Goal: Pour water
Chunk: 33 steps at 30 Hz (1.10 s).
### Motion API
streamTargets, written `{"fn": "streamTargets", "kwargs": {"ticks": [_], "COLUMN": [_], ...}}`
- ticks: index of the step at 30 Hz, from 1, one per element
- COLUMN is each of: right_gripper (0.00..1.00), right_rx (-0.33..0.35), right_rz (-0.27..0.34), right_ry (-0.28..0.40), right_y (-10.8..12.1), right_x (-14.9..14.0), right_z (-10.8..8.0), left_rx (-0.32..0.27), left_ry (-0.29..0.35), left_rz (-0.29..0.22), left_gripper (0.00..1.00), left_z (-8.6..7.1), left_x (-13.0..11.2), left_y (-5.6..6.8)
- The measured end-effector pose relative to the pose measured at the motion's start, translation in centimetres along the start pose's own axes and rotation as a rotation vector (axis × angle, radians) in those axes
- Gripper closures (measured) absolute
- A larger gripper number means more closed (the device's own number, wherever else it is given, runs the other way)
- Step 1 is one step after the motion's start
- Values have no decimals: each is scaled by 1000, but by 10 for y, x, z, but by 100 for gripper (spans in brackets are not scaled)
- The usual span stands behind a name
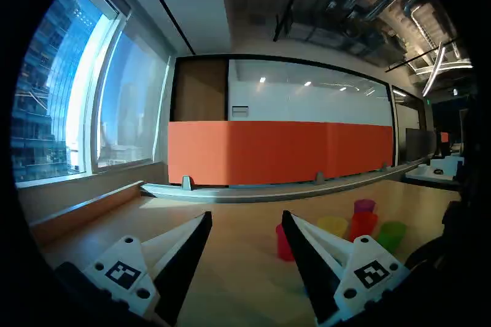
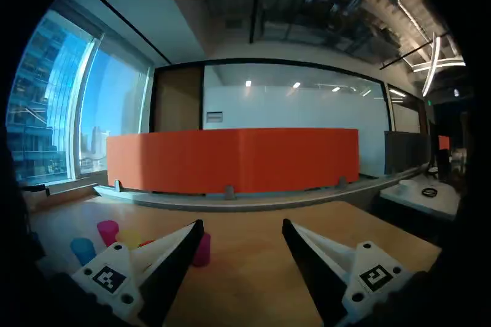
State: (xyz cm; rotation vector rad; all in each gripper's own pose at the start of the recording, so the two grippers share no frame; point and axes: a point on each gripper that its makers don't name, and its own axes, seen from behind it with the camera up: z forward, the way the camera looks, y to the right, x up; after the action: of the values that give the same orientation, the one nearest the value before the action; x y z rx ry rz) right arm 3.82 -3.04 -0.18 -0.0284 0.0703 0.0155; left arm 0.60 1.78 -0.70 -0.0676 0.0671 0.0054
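Several small plastic cups stand on the wooden table (image 1: 245, 265). In the left gripper view a pink cup (image 1: 282, 244) sits half hidden behind my right-hand finger, with yellow (image 1: 332, 225), red (image 1: 363, 224), purple (image 1: 364, 205) and green (image 1: 391, 235) cups beyond it to the right. My left gripper (image 1: 246, 216) hangs open above the table, nothing between its fingers. In the right gripper view a magenta cup (image 2: 108, 230), a blue cup (image 2: 83, 250) and a yellow cup (image 2: 129, 238) stand at the left, and another magenta cup (image 2: 201, 250) peeks from behind the left finger. My right gripper (image 2: 243, 224) is open and holds nothing.
An orange partition (image 1: 279, 152) on a grey rail closes the table's far edge. Large windows (image 1: 73, 106) run along the left. A second desk (image 2: 420, 195) with small items lies to the right. Bare tabletop stretches ahead of both grippers.
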Motion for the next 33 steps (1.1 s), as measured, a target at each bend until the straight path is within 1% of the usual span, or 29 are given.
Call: {"fn": "streamTargets", "kwargs": {"ticks": [7, 14, 20, 24, 33], "right_gripper": [1, 1, 1, 1, 1], "right_rx": [-8, -3, 6, 10, 7], "right_rz": [31, 17, 6, 3, -3], "right_ry": [-1, -21, -36, -40, -40], "right_y": [2, -3, -9, -12, -11], "right_x": [3, -1, -4, -4, -4], "right_z": [0, 1, 4, 5, 4], "left_rx": [28, 56, 70, 76, 81], "left_ry": [2, -10, -18, -22, -35], "left_rz": [-5, 7, 13, 9, -7], "left_gripper": [16, 16, 16, 16, 16], "left_z": [0, 2, 3, 5, 7], "left_x": [-11, -26, -34, -40, -50], "left_y": [-8, -14, -14, -14, -15]}}
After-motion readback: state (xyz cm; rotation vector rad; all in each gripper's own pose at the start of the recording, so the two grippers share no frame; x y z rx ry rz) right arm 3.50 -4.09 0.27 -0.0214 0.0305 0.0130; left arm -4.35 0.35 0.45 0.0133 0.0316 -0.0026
